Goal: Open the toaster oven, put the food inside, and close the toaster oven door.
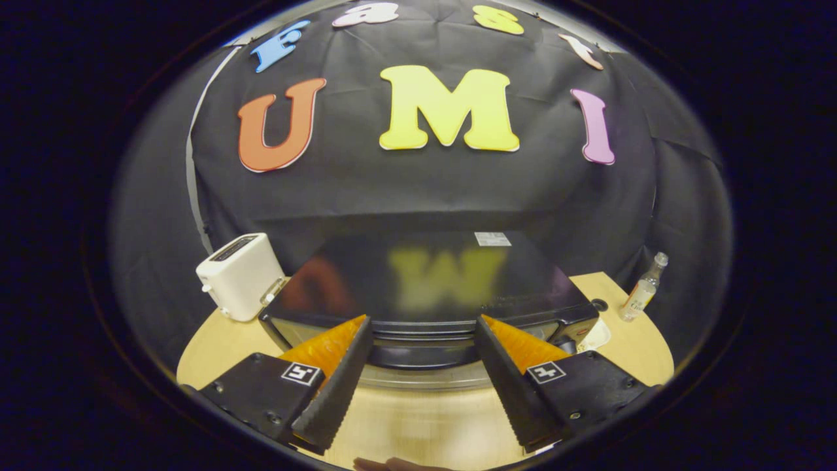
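Observation:
A black toaster oven sits on the light wooden table, seen from above and in front, its glossy top reflecting the wall. Its door handle runs across the front, just ahead of my fingertips, and the door looks closed. My gripper hovers slightly above the oven's front edge, open wide, with nothing between the fingers. The handle lies in the gap between them, untouched.
A white toaster stands to the left of the oven. A small clear bottle stands on the table to the right. A white plate peeks out beside the oven's right front corner. A fingertip shows near the table's near edge.

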### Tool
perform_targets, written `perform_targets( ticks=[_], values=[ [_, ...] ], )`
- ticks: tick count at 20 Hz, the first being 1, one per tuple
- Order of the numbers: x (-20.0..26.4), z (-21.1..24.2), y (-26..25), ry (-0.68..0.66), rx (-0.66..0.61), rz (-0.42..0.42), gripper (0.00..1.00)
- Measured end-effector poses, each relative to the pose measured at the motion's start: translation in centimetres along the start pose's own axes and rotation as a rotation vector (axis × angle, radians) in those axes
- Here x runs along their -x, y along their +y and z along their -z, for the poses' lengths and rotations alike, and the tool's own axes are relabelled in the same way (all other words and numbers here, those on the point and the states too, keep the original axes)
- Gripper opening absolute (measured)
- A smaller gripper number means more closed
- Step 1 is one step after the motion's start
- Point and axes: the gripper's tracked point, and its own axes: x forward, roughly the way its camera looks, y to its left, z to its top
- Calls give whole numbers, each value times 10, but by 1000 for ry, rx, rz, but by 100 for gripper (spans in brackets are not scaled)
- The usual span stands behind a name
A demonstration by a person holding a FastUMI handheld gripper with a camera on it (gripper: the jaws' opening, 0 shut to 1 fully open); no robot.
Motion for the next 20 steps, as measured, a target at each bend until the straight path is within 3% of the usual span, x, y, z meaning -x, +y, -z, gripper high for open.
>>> perform_targets(
  ticks=[5,20],
  values=[
    [10,9,0,-11,-10,3,100],
    [86,114,-4,19,-5,19,100]
  ],
)
